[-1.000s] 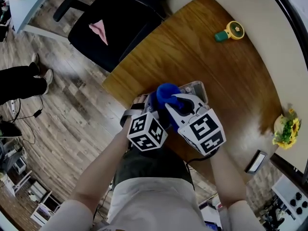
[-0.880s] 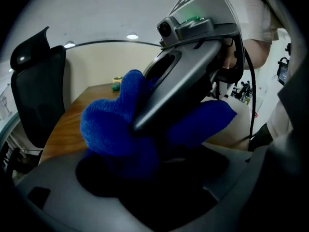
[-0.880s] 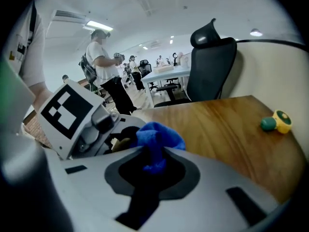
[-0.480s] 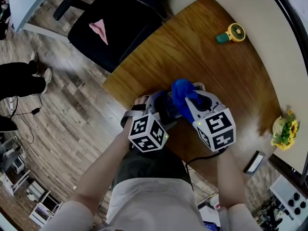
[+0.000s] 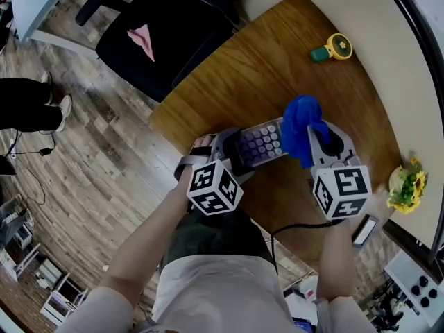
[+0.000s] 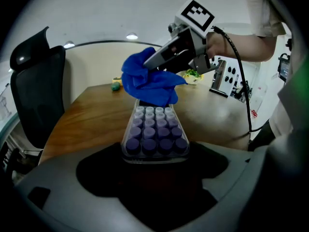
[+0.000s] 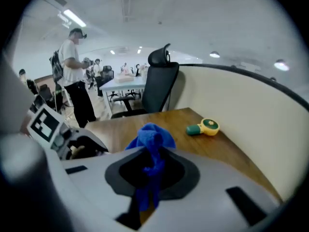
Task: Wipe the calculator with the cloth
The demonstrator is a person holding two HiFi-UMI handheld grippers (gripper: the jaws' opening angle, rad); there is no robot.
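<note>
Between the jaws of the left gripper [image 6: 154, 166] sits the near end of a clear-cased calculator with rows of round purple keys [image 6: 154, 135], so those jaws are closed narrowly on its two long edges, and its body runs straight out ahead of them over the brown wooden table [image 5: 277, 68]. At the far end of the calculator, well ahead of the left jaws, a crumpled blue cloth [image 6: 147, 81] covers the top of the case; whether it presses on the surface cannot be told. That cloth is pinched in the right gripper [image 7: 147, 178], whose jaws are drawn in tight on a twisted fold, with a bunched knot standing up beyond the jaw tips and a tail hanging down behind them. From the head view the left gripper [image 5: 232, 158] and right gripper [image 5: 309, 141] face each other across the calculator [image 5: 262, 143], the cloth [image 5: 302, 130] sitting at its right end. Beyond the right jaws and off to their right a small yellow and green gadget [image 7: 205, 127] lies on the table near the cream wall. Farther ahead of those jaws stands a black office chair [image 7: 157, 81].
</note>
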